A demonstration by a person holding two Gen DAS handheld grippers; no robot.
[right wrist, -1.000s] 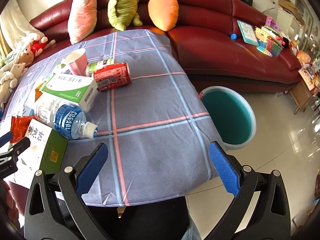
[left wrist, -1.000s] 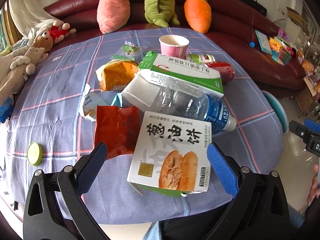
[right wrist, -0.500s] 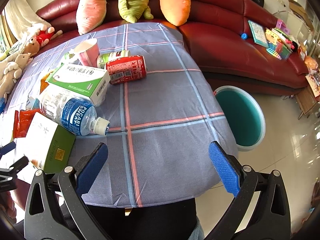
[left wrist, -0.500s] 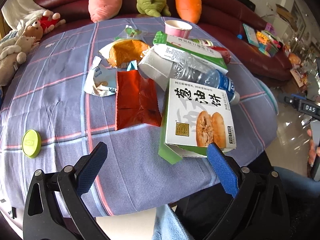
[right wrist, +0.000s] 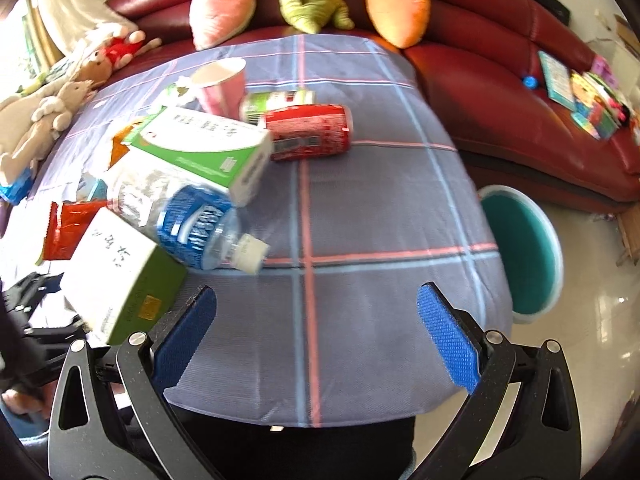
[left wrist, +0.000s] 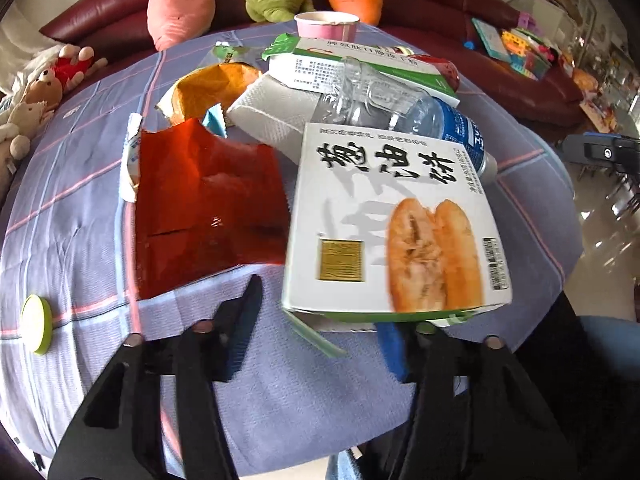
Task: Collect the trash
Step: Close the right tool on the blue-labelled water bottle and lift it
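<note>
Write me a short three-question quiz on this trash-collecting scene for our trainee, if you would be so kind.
1. True or false: the red can lies on its side.
2. Fill in: the bottle has a ___ cap.
3. Which stands on the floor? A red can, B bottle, C teal bin.

Key: 1 true; 2 white; 3 C.

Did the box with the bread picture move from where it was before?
Yes. In the right wrist view the bread box has tipped up and slid toward the blue-label bottle, now covering part of it, with the left tool at its near edge.
</note>
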